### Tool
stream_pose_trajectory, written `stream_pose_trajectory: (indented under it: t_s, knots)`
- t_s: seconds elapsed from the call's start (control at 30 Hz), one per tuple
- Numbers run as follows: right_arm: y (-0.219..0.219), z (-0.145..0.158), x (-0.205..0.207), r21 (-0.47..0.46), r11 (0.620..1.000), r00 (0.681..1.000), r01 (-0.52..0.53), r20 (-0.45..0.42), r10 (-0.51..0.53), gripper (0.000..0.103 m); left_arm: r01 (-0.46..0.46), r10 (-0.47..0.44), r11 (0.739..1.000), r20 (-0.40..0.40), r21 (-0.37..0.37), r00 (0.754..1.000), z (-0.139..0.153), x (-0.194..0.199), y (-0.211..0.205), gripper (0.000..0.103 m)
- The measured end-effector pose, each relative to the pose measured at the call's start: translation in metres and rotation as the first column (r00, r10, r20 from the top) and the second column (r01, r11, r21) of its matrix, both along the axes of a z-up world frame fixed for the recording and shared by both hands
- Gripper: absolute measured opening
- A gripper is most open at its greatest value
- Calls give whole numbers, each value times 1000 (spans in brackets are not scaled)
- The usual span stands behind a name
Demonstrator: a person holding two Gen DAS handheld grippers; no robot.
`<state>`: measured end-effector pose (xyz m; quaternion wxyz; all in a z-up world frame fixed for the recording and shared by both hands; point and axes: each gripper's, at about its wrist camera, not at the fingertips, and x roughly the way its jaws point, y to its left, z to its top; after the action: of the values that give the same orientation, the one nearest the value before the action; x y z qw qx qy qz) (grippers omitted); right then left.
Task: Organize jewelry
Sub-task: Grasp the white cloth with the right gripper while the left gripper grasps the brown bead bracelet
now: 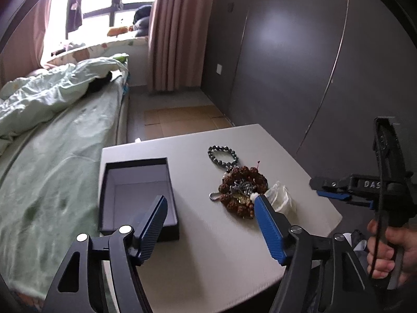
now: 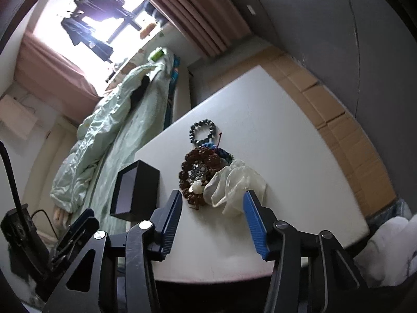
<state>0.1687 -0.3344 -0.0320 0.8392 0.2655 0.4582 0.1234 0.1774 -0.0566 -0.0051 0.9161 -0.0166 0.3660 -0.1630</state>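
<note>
White bench, tangled jewelry heap waiting beside an open box.
Brown knobbly bead bracelets lie knotted with a grey bead bracelet; lifting 1 could drag the rest off. Both hand-held grippers, left and right, tilt downward, part-open, empty; black empty box sits left.

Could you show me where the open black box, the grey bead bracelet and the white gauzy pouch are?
open black box (image 1: 140, 182): left wrist view, on its pale inner floor.
grey bead bracelet (image 1: 212, 150): left wrist view, on its beads.
white gauzy pouch (image 2: 234, 182): right wrist view, on its crumpled fabric.
</note>
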Motion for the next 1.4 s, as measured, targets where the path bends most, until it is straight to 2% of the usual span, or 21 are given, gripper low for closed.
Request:
stream_pose_trajectory:
  t_s: [0.13,0.4,0.43,0.5,0.53,0.57,0.7,0.77,0.93,1.07,1.17,1.23,1.3,1.4]
  knots:
    - [2,-15,21,6,1000,999,-2,-53,3,48,32,-32,999,-32,4,999,-4,23,-7,62]
    - [8,-44,47,-15,1000,992,-12,-124,10,45,91,-86,995,-93,42,992,-19,67,-27,61]
    - [9,-48,48,-25,1000,991,-13,-136,9,40,99,-94,994,-100,47,991,-21,71,-30,60]
    - [10,-57,49,-25,999,987,-26,-159,21,24,117,-110,992,-120,52,987,-27,81,-35,60]
    - [12,-63,50,-44,998,984,-35,-178,27,10,126,-118,991,-131,55,984,-30,86,-38,59]
    - [11,-66,51,-39,999,982,-36,-185,28,8,133,-124,989,-141,58,982,-33,90,-40,58]
    - [13,-54,50,-27,999,994,-42,-99,39,6,169,-153,984,-197,64,968,-49,107,-51,54]
    - [10,-53,49,4,999,996,-37,-83,37,6,185,-166,981,-224,66,960,-57,114,-56,52]
    - [-4,-39,44,50,999,1000,7,0,-7,6,221,-193,971,-255,88,947,-72,125,-70,52]
    - [-13,-34,42,70,997,999,29,29,-31,6,230,-190,966,-279,116,941,-85,133,-77,50]
    - [-21,-30,40,85,995,997,47,53,-51,6,237,-202,967,-298,87,933,-91,137,-77,41]
    - [-26,-27,38,100,993,995,56,74,-63,6,248,-215,966,-297,75,930,-90,136,-79,27]
    - [-29,-24,36,109,992,994,58,90,-68,6,253,-217,962,-279,101,935,-87,134,-82,26]
    - [-26,-23,38,118,992,993,53,101,-65,6,256,-228,963,-254,83,940,-76,127,-84,26]
